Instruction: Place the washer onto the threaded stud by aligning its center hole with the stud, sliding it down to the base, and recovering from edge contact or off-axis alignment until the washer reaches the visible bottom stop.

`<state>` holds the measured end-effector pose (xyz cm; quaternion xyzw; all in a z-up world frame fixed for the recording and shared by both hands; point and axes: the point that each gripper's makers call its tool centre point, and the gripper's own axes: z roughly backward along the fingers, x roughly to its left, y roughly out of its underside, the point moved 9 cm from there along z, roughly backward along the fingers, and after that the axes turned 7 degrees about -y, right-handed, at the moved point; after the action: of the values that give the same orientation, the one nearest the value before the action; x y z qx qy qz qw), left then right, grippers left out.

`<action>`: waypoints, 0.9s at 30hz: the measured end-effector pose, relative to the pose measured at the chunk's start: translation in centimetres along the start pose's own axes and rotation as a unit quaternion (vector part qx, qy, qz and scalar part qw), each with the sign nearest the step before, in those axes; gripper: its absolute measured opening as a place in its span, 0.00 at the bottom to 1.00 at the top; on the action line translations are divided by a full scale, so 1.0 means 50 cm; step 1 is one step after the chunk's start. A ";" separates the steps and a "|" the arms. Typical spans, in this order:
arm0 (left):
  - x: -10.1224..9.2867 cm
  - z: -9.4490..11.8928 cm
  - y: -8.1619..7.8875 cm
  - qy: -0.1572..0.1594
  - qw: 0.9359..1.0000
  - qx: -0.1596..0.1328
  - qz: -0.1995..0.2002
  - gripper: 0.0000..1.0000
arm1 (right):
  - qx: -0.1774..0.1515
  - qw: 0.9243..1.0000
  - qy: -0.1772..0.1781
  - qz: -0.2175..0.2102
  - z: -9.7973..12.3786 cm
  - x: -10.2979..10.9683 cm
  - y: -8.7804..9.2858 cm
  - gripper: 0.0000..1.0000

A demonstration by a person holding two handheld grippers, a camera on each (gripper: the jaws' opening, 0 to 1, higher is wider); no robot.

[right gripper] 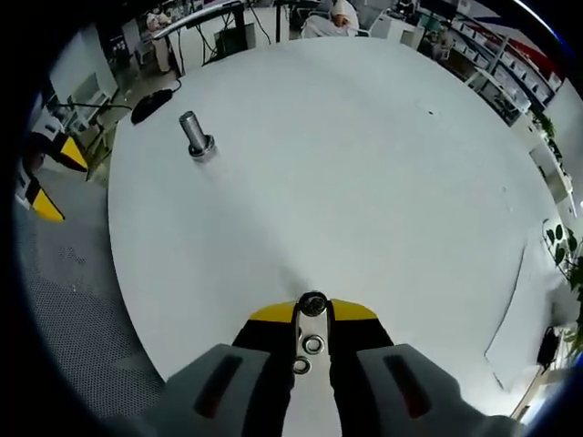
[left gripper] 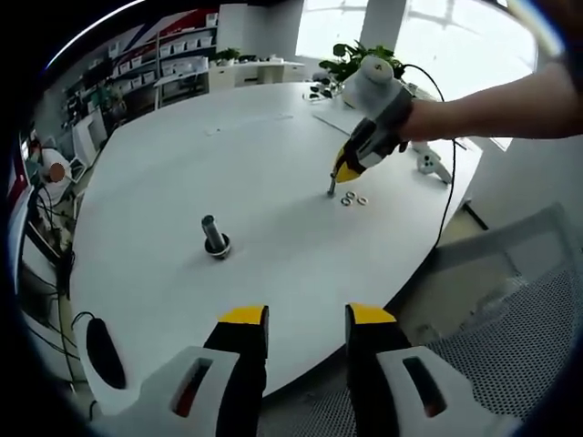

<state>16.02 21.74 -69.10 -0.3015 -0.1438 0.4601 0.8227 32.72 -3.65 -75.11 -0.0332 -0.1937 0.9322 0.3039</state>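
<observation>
Right gripper [right gripper: 312,314]: yellow tips pinched on a washer [right gripper: 312,303] held on edge, its flat face toward the camera. Two spare washers [right gripper: 312,344] lie on the table [right gripper: 364,164] just beneath. Left gripper [left gripper: 307,319]: jaws spread, nothing between them, low at the table edge. Stud [left gripper: 215,235] stands upright on its base, axis vertical, well apart from both. A hand [left gripper: 414,118] angles the right gripper steeply down.

The right gripper [left gripper: 332,189] points tip-down with jaws nearly shut, a bare forearm [left gripper: 510,105] extending behind it. The left gripper [left gripper: 306,319] hovers, jaws parted.
</observation>
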 end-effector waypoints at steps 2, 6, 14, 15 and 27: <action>0.001 0.000 0.002 -0.002 1.000 0.002 0.002 0.32 | 0.007 1.000 -0.004 -0.002 -0.011 -0.003 0.004 0.14; 0.003 -0.002 0.003 -0.002 1.000 0.005 0.003 0.32 | 0.018 1.000 -0.008 -0.001 -0.025 0.001 0.006 0.14; 0.003 -0.004 0.007 -0.002 1.000 0.012 0.006 0.32 | 0.025 1.000 -0.009 -0.001 -0.041 -0.002 0.011 0.14; 0.004 -0.003 0.007 -0.003 1.000 0.012 0.007 0.32 | 0.026 1.000 -0.009 0.001 -0.042 0.000 0.012 0.14; 0.002 -0.004 0.009 -0.002 1.000 0.014 0.007 0.32 | 0.033 0.999 -0.010 -0.004 -0.045 0.006 0.023 0.16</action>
<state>15.90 21.94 -69.55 -0.2900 -0.1369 0.4684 0.8233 32.22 -3.55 -77.61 -0.0132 -0.1664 0.9371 0.3067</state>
